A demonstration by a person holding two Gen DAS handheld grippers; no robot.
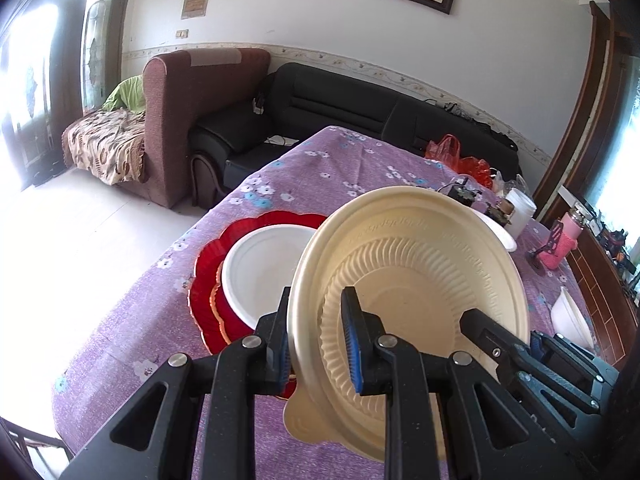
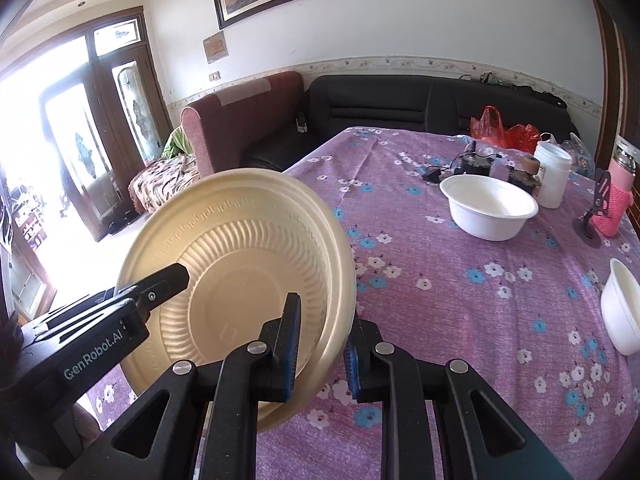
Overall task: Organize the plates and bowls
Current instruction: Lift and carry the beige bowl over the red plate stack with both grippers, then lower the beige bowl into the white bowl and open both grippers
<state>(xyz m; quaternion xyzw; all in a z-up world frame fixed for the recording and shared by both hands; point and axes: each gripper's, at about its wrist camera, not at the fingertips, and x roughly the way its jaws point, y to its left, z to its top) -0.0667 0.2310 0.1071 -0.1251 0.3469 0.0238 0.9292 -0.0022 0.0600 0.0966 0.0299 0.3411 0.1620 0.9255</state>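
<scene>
A cream ribbed bowl (image 1: 412, 264) is held tilted in the air between both grippers. My left gripper (image 1: 316, 340) is shut on its left rim. My right gripper (image 2: 322, 344) is shut on its right rim, and the bowl also shows in the right wrist view (image 2: 240, 264). The right gripper shows in the left wrist view (image 1: 532, 360), the left gripper in the right wrist view (image 2: 120, 316). Behind the bowl, a white bowl (image 1: 264, 268) sits on red scalloped plates (image 1: 208, 284). Two more white bowls stand on the table, one in the middle right (image 2: 488, 206) and one at the right edge (image 2: 624, 308).
The table has a purple flowered cloth (image 2: 440, 320). At its far end stand a white jar (image 2: 554, 174), small dark devices (image 2: 476, 164), a red plastic bag (image 2: 504, 128) and a pink bottle (image 2: 618, 196). A black sofa (image 2: 400, 104) and brown armchair (image 1: 192, 120) lie beyond.
</scene>
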